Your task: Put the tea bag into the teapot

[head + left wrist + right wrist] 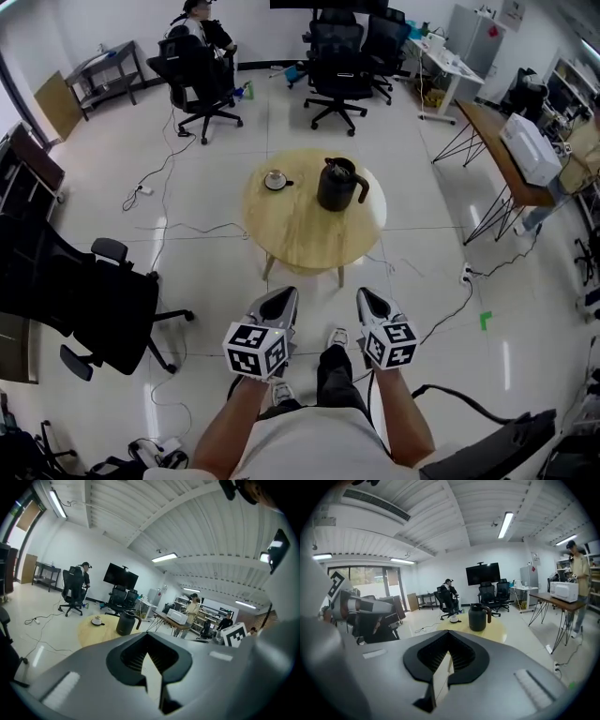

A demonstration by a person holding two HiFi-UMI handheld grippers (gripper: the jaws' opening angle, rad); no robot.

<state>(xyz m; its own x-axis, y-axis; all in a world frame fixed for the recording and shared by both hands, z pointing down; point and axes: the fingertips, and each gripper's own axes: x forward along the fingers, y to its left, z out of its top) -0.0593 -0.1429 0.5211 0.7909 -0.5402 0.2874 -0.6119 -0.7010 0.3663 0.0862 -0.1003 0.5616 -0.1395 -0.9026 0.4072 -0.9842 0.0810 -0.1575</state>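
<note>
A black teapot (339, 186) with a brown handle stands on the round wooden table (309, 239), right of centre. A small cup on a saucer (276, 179) sits to its left. I cannot make out the tea bag at this distance. My left gripper (278, 300) and right gripper (367, 300) are held side by side close to my body, well short of the table, both shut with nothing in them. The left gripper view shows the teapot (125, 623) and cup (97, 620) far ahead. In the right gripper view the teapot (477, 618) is also distant.
A black office chair (89, 300) stands close at my left. Cables trail over the white floor (197, 230). A desk with a white box (527, 150) lines the right side. More chairs (339, 66) and a seated person (199, 42) are at the back.
</note>
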